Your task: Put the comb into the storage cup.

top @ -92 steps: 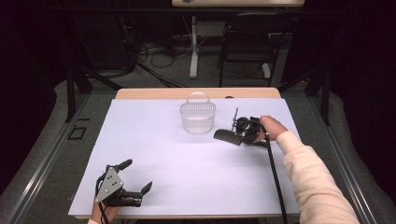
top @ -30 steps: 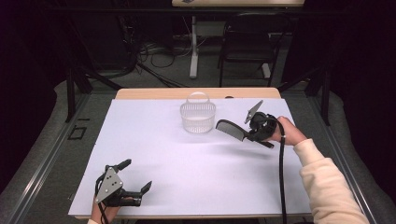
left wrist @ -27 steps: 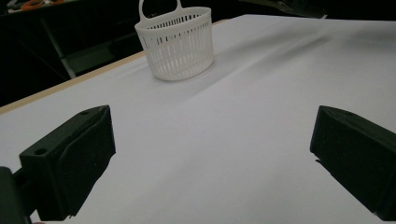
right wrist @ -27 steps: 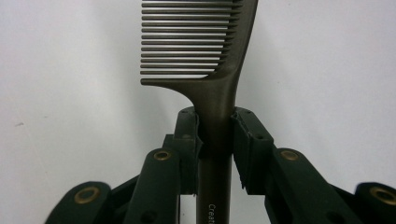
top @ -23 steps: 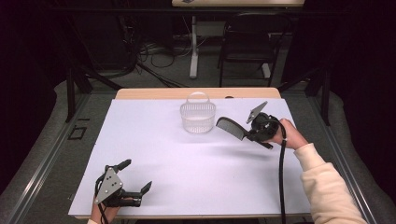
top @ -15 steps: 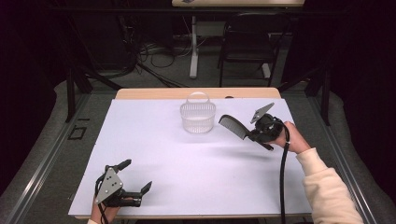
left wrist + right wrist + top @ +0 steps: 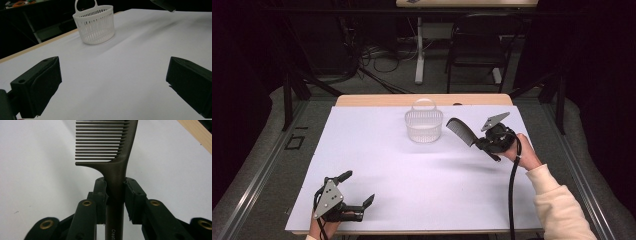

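High view: the right gripper [image 7: 484, 141] is up off the white table [image 7: 412, 190], held in a person's hand w/ a cream sleeve [image 7: 557, 210]. Its jaws are pinched on the handle of a dark plastic comb w/ a long handle [image 7: 459, 131]. The comb sticks out from the jaws up and to the left, in the air, toothed end farthest from the hand. Just past the comb's tip sits a small white plastic basket w/ slots and a looped handle [image 7: 424, 125]; comb and basket are near but apart. The left gripper [image 7: 358, 190] is low at the near edge of the table, well apart from comb and basket. Its jaws are spread wide, nothing btwn them.

Left gripper view: both black jaws stand far apart at the bottom corners, just bare white table btwn them. The basket [image 7: 95, 23] stands upright far ahead, a bit to the left.

Right gripper view: the jaws squeeze the comb's handle [image 7: 117, 182] from both sides, pads touching it. The comb runs straight ahead from the jaws, teeth pointing left. White table lies under it.
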A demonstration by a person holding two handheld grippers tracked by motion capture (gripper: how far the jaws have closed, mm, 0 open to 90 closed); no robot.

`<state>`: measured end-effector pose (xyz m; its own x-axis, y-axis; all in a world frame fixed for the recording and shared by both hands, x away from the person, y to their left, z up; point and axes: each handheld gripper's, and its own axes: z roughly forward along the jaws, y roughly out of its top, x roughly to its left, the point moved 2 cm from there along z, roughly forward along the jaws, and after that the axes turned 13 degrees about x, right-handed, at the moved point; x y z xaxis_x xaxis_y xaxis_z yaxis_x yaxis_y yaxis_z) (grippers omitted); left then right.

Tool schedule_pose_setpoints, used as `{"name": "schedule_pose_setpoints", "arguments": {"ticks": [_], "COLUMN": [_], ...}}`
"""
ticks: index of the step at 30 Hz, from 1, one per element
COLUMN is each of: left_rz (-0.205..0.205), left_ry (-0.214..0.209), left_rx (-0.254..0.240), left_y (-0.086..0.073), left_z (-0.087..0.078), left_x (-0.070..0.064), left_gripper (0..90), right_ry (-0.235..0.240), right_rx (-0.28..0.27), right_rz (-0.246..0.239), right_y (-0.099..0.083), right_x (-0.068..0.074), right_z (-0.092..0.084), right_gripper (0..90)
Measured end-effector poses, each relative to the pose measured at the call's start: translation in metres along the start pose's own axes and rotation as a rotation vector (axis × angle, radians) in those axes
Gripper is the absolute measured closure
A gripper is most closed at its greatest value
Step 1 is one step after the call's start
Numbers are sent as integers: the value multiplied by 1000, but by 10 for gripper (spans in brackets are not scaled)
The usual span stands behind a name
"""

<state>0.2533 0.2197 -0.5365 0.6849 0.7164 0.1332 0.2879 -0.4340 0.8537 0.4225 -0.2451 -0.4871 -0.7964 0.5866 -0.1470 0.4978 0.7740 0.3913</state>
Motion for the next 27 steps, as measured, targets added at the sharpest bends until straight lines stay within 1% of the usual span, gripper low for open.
{"name": "schedule_pose_setpoints", "arguments": {"ticks": [3,10,13,14,19,27], "left_rz": [-2,-3,-3,-1,-3,-4], "left_ry": [-2,3,2,2,4,4], "left_rx": [2,-3,-3,-3,-2,-5], "left_y": [0,0,0,0,0,0], "left_z": [0,-1,-1,-1,-1,-1], "left_x": [1,1,0,0,0,1], "left_gripper": [0,0,0,0,0,0], "right_ry": [-3,-21,-27,-35,-43,-46], "right_rx": [-19,-37,-56,-72,-113,-136], "right_rz": [13,33,48,53,64,83], "right_y": [2,4,5,5,7,10], "right_x": [1,5,5,5,6,6], "right_z": [0,-2,-3,-3,-3,-2], "right_gripper": [727,727,727,727,727,727]}}
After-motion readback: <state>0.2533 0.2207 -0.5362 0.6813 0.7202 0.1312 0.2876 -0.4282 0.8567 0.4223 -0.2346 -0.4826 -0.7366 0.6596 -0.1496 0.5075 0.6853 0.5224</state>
